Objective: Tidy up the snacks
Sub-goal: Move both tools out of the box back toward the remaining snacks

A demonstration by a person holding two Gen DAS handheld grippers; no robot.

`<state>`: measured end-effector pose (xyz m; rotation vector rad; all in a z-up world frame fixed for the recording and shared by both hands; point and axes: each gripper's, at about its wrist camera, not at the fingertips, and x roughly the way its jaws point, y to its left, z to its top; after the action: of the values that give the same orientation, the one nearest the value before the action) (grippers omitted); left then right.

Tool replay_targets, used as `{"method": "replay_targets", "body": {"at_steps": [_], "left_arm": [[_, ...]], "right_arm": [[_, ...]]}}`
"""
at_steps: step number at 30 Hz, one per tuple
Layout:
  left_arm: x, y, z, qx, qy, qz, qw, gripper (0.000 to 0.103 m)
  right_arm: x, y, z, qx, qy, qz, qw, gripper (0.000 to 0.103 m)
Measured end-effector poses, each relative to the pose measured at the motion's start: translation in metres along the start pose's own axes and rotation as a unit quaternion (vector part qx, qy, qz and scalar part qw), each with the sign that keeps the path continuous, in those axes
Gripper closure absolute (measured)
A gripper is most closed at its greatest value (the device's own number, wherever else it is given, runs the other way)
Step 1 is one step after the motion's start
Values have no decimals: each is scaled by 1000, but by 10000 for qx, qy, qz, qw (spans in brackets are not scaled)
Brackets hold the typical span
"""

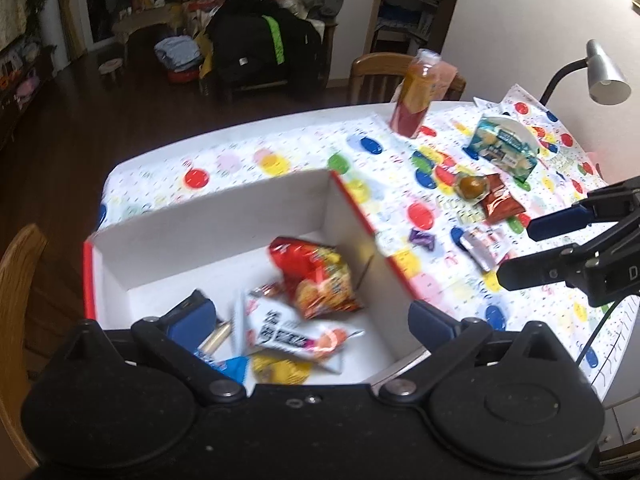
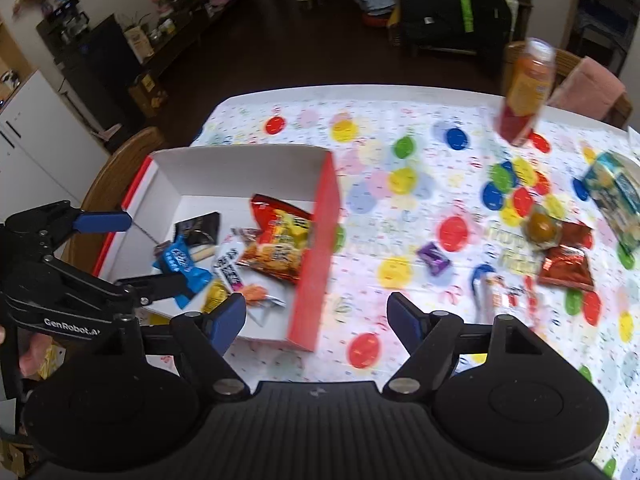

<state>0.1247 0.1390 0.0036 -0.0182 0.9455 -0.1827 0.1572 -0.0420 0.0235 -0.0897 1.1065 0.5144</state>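
So the table [image 2: 400, 98] is white, curved along its far edge, and covered by a glossy cloth [image 2: 420, 280] with big coloured dots. Dark floor and a cluttered room lie beyond that edge, with wooden chairs tucked in around it.

The box [image 1: 224, 216] is cardboard, white inside, red outside, open on top. It sits right ahead of the left gripper [image 1: 308, 316], whose blue fingers are spread wide with nothing between them, hovering over the near end of the box. Inside there's a crinkly red chip bag [image 1: 316, 276] up against the wall on the gripper's right, a white wrapper [image 1: 288, 332] closer in, and a few small blue, yellow and black packets near the gripper's tips.

The right gripper [image 2: 316, 320] is also spread and empty, held over the cloth just off the box's red side wall [image 2: 316, 264]. There's plenty of bare cloth straight ahead of it.

Ahead and to its right are the loose snacks: a tall orange bottle [image 2: 526, 92] standing near the far edge, a blue-green pouch [image 2: 616, 200], a dark red packet [image 2: 566, 264], a round brown bun [image 2: 542, 226] touching that packet, a white-and-red wrapper [image 2: 508, 296] and a little purple candy [image 2: 434, 258]. It's all a bit motion-blurred.
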Motion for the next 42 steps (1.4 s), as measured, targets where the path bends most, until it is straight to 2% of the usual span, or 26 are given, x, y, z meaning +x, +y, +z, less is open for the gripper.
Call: {"method": "replay_targets", "body": {"at_steps": [12,24,33,42], "left_arm": [[16,-72,27,148,-135,-141,9997,1],[57,-151,47,257,-12,-249,9994,1],[103,-197,58,272,276,-227,9990,1],[155,-223,67,217,770,-156,9967,3]], "right_arm": [[-25,-86,-13,409,-100,-227,9989,23],[-28,-186,-14,802,-68,-435,9958,23],[-11,-251,-7,989,127,-569,9934,23],[30,-299,7,1165,450,-725,9895,23]]}}
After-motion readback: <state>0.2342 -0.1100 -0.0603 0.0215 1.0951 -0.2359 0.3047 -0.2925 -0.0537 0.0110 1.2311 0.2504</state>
